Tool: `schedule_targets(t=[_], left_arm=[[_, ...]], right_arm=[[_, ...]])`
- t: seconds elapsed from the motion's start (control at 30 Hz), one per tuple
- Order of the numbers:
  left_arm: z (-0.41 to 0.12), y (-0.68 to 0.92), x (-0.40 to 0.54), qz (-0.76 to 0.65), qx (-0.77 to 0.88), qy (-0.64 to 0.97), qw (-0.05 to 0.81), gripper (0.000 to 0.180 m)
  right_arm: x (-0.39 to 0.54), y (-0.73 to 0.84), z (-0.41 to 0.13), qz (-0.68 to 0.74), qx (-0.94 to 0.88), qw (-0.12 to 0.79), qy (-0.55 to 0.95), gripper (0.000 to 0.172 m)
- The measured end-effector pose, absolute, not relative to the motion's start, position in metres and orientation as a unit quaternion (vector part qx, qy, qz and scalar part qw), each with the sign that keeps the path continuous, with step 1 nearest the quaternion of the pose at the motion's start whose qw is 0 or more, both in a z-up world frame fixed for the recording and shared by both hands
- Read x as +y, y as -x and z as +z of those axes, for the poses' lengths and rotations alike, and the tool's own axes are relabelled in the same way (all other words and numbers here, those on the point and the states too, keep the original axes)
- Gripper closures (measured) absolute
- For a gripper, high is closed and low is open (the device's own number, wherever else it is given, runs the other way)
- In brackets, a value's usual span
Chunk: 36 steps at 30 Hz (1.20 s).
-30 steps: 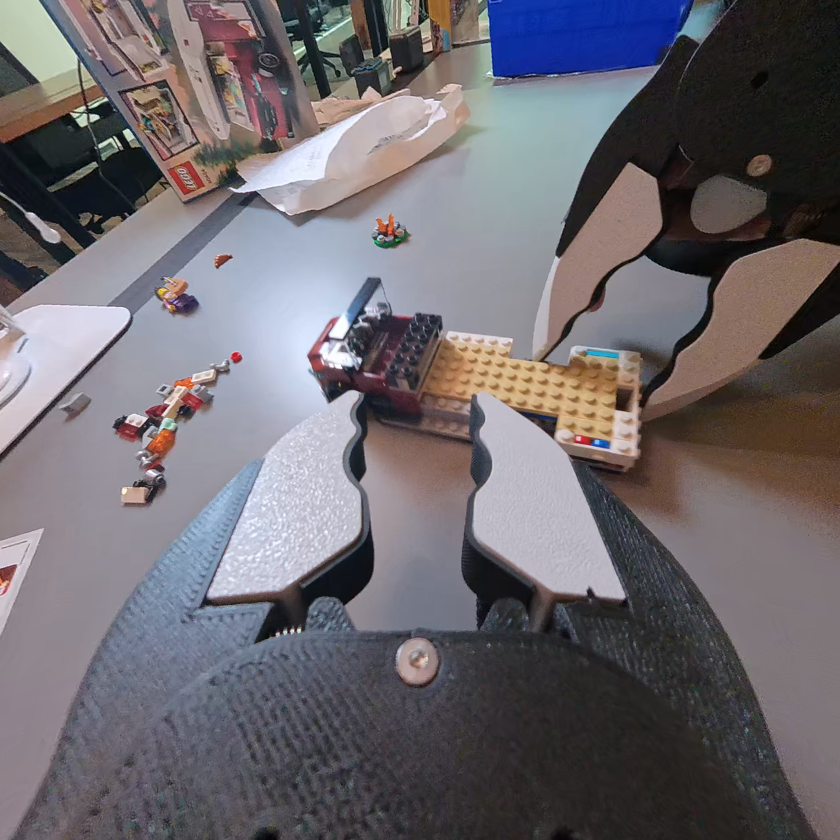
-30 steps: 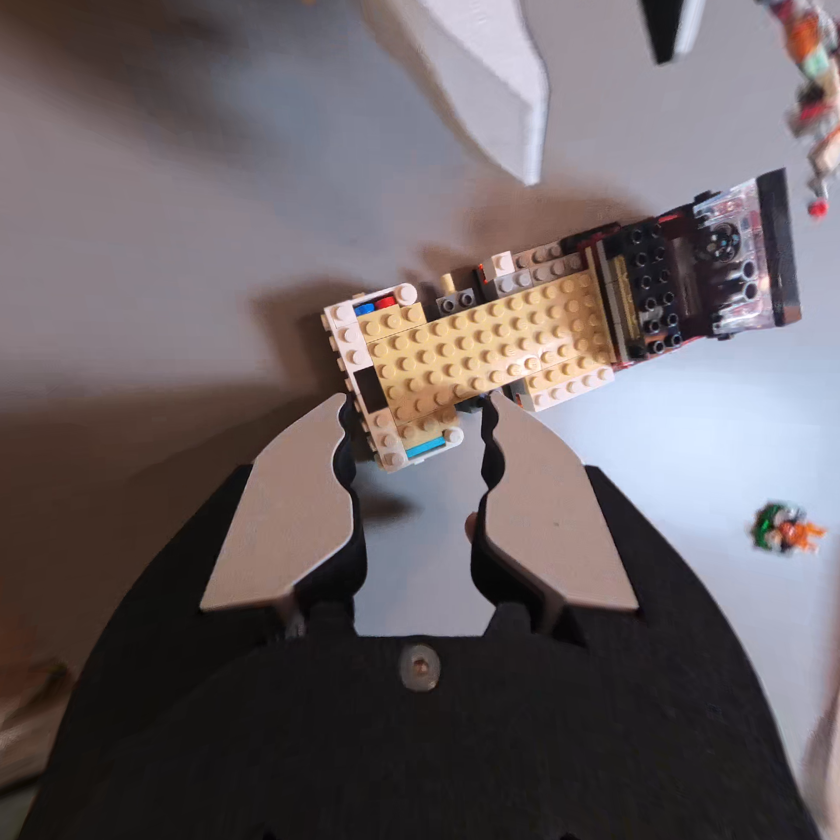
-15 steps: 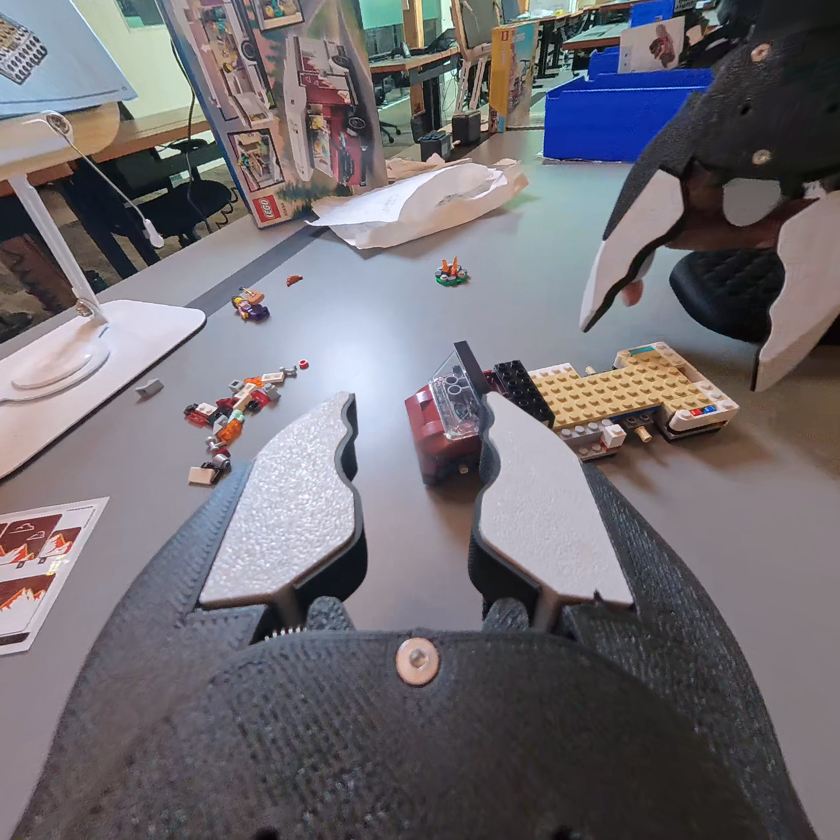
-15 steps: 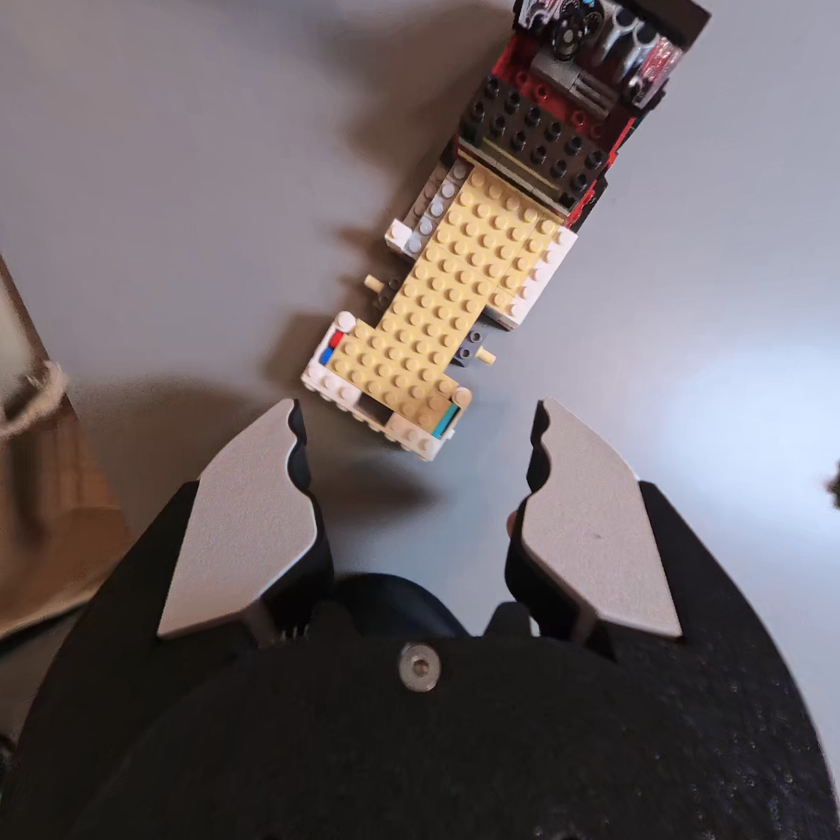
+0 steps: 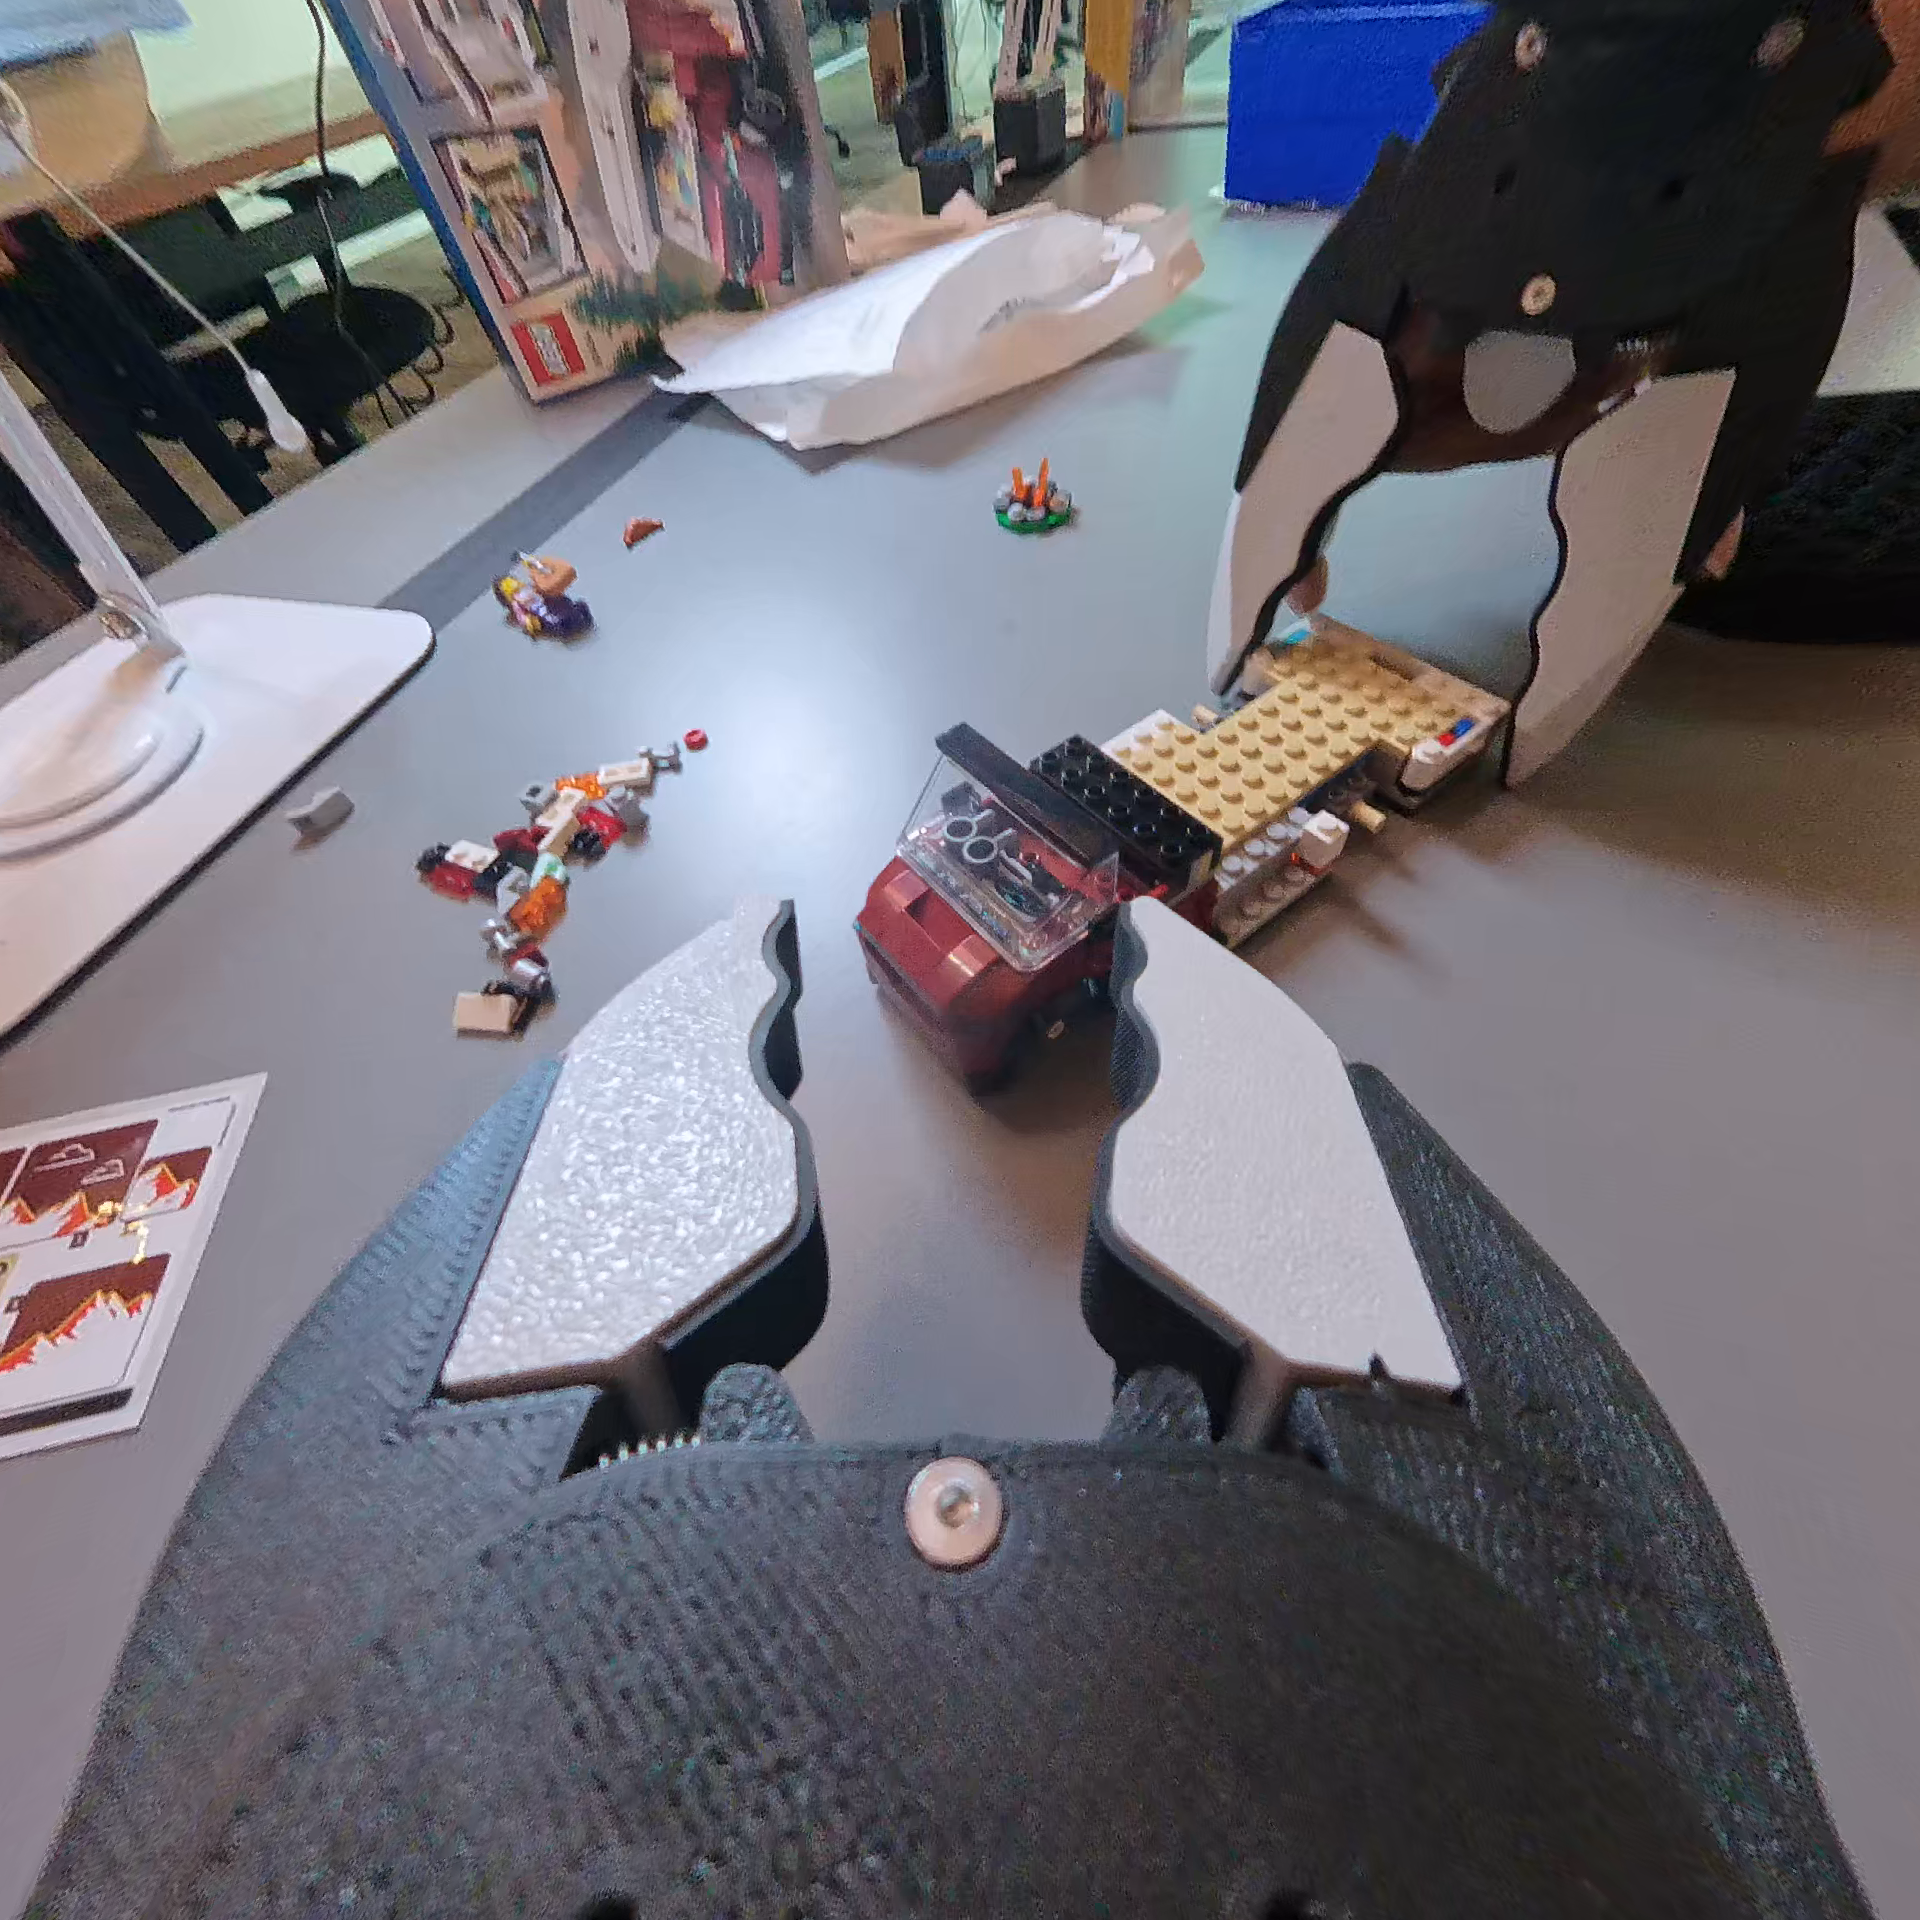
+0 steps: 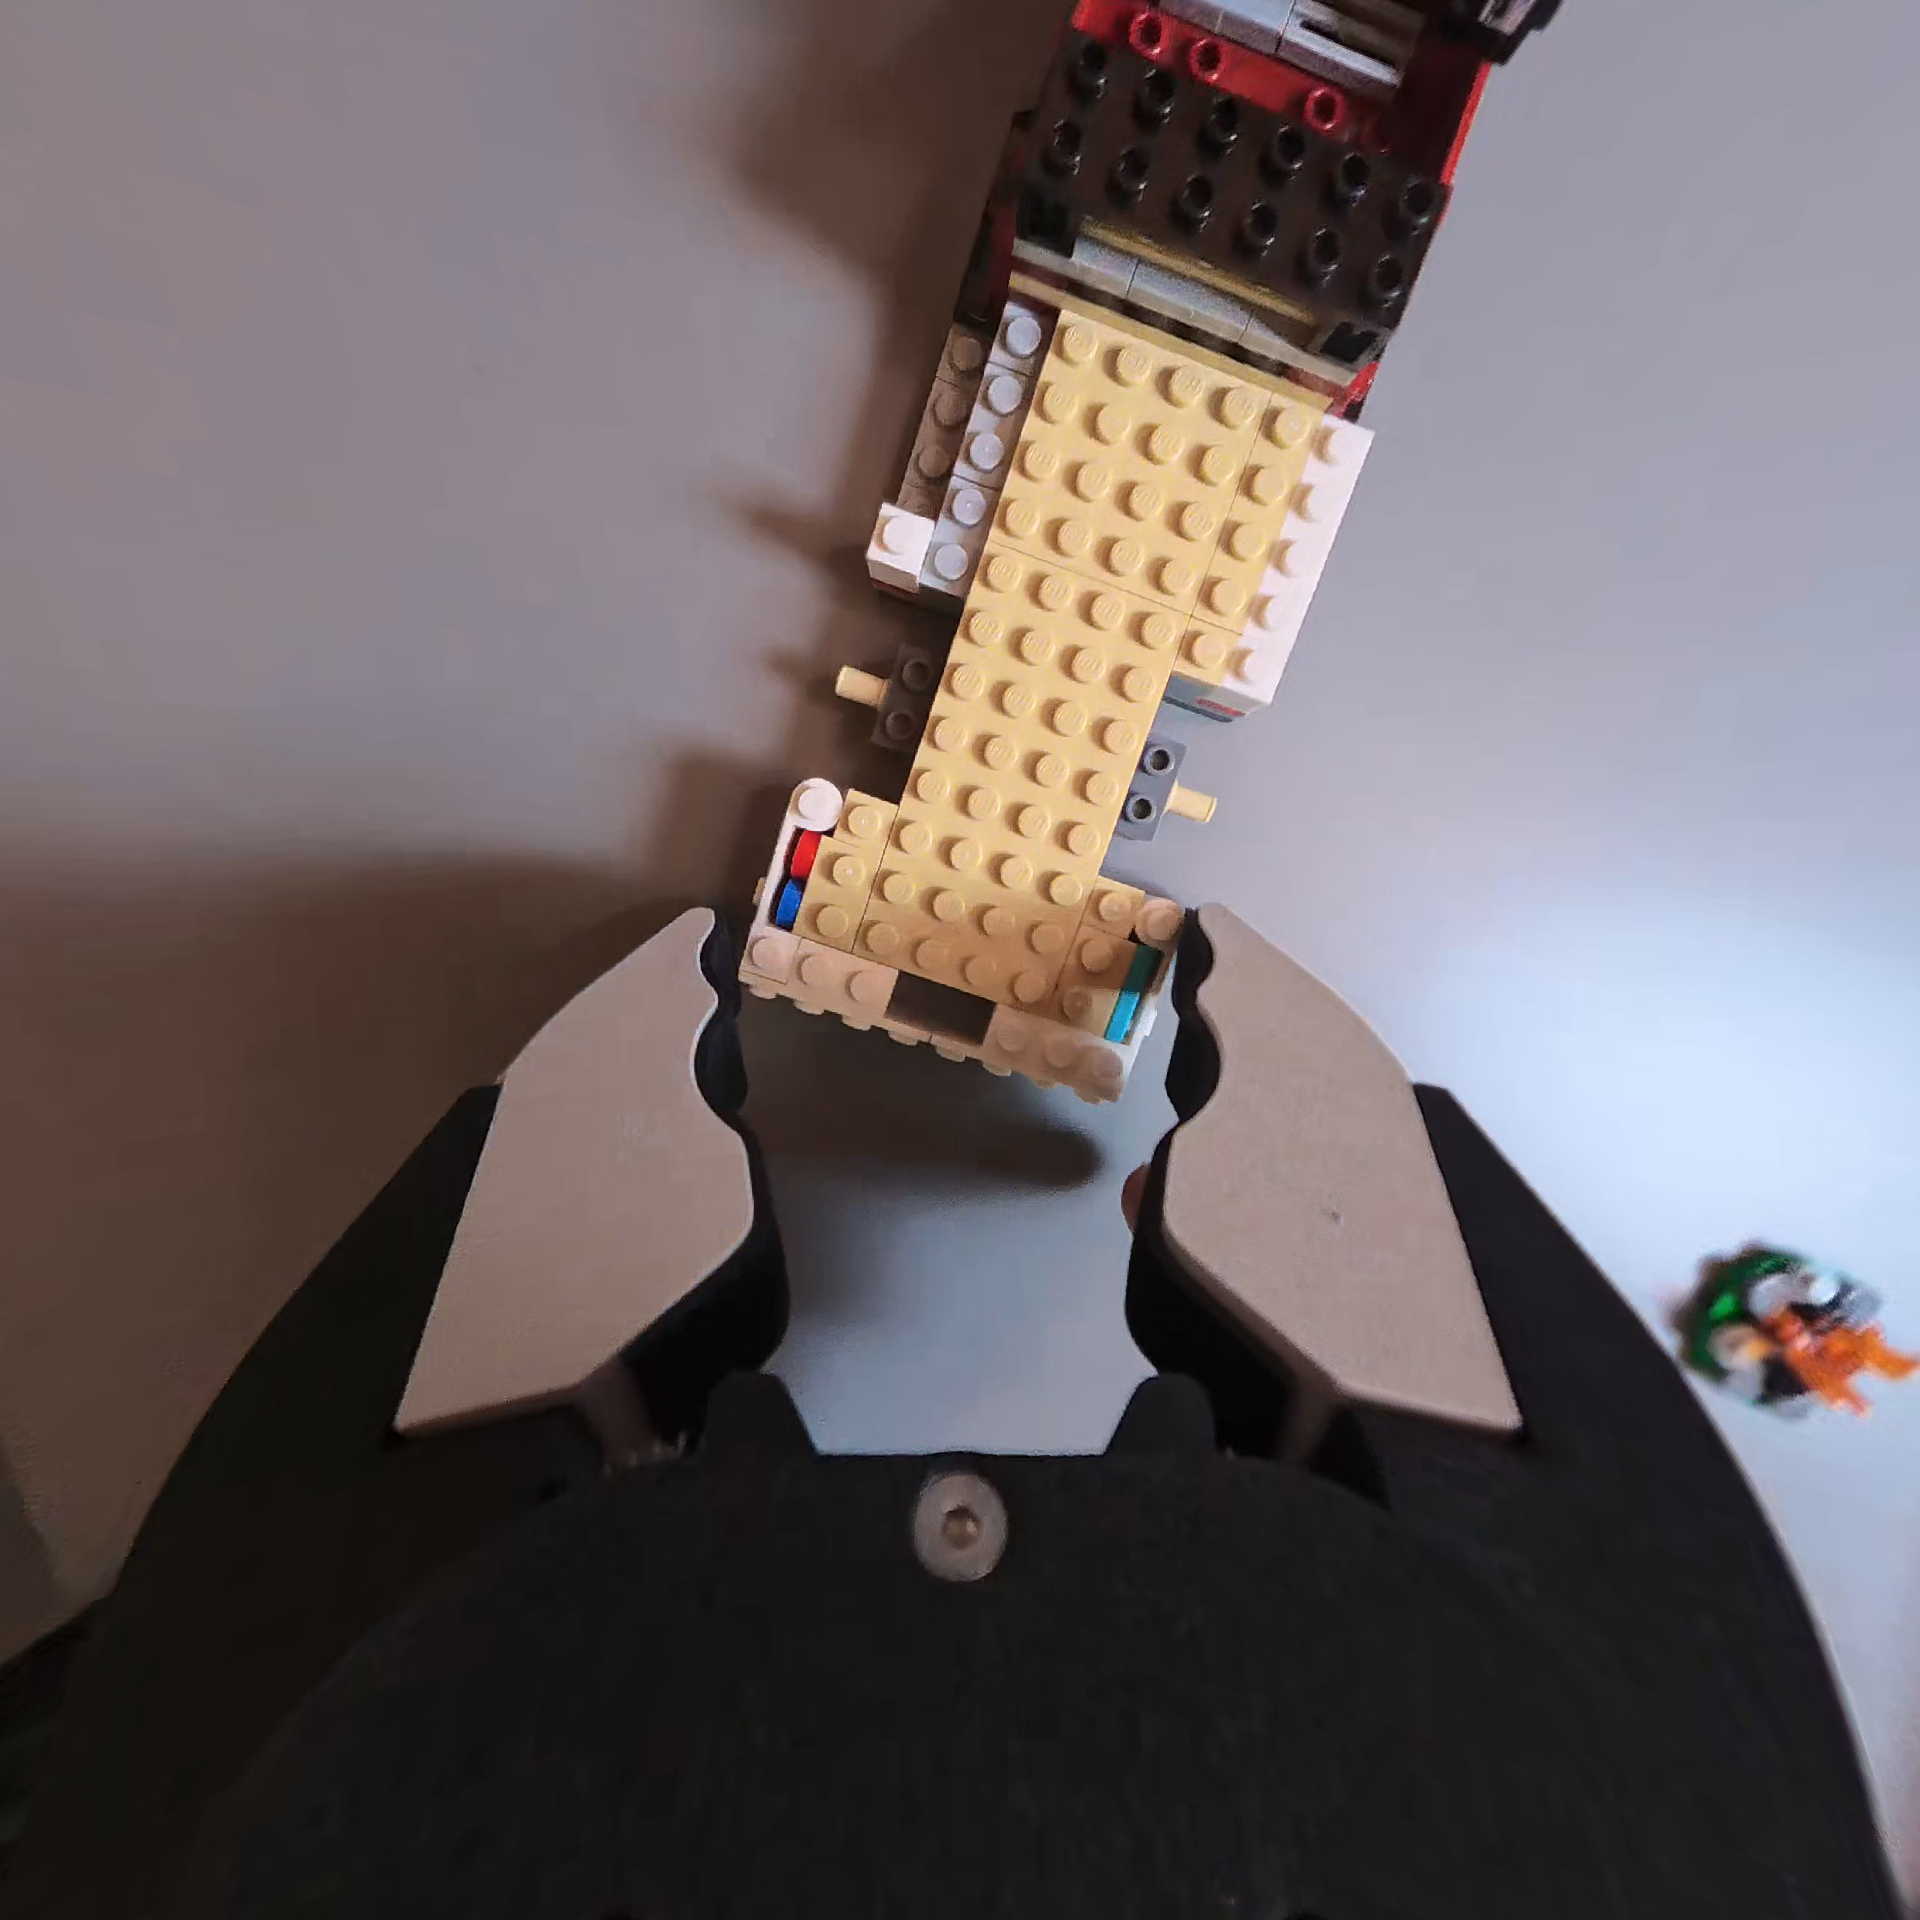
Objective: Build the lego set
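Grey tabletop (image 5: 1558,1091): one brick-built truck, dark-red cab and tan studded bed (image 5: 1174,821). Left hand-held gripper (image 5: 956,945) open before cab. Right hand-held gripper (image 6: 951,951) open, straddling bed's rear; contact unclear.

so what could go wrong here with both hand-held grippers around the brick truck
1. The right hand-held gripper straddles only the tan rear end of the brick truck, near the tips of its fingers; a squeeze there might slip or pop bricks off.
2. The left hand-held gripper is open with the dark red cab off-centre against one finger; closing could shove the truck sideways.
3. Sliding it could scatter the loose brick pile nearby.
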<state>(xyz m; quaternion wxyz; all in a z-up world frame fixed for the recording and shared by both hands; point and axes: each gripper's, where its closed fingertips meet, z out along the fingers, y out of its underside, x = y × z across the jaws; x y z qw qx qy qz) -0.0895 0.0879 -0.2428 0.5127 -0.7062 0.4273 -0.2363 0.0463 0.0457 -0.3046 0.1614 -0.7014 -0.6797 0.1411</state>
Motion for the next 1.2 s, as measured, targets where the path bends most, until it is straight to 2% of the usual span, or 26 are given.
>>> schedule_targets(t=[0.13,0.27,0.5,0.67,0.77,0.93,1.0,1.2], left_arm=[[-0.262,0.099,0.092,-0.215,0.439,0.727,0.483,0.119],[-0.268,0.109,0.105,-0.166,0.430,0.740,0.490,0.131],[-0.268,0.121,0.125,-0.140,0.397,0.753,0.505,0.133],[-0.258,0.126,0.122,-0.161,0.425,0.732,0.508,0.125],[-0.270,0.138,0.129,-0.151,0.455,0.752,0.453,0.110],[-0.298,0.128,0.128,-0.214,0.477,0.769,0.368,0.102],[-0.297,0.126,0.132,-0.207,0.484,0.762,0.377,0.114],[-0.294,0.120,0.127,-0.189,0.495,0.748,0.399,0.128]], right_arm=[[0.063,-0.028,-0.305,0.153,-0.695,0.163,0.683,0.091],[0.071,-0.010,-0.304,0.167,-0.685,0.178,0.687,0.091],[0.098,-0.004,-0.299,0.169,-0.627,0.266,0.712,0.096],[0.110,-0.015,-0.290,0.189,-0.569,0.308,0.739,0.099],[0.109,-0.021,-0.281,0.220,-0.551,0.323,0.738,0.098],[0.107,-0.013,-0.285,0.210,-0.566,0.312,0.734,0.089],[0.105,-0.005,-0.294,0.198,-0.585,0.290,0.731,0.088],[0.105,0.011,-0.303,0.149,-0.650,0.222,0.711,0.088]])
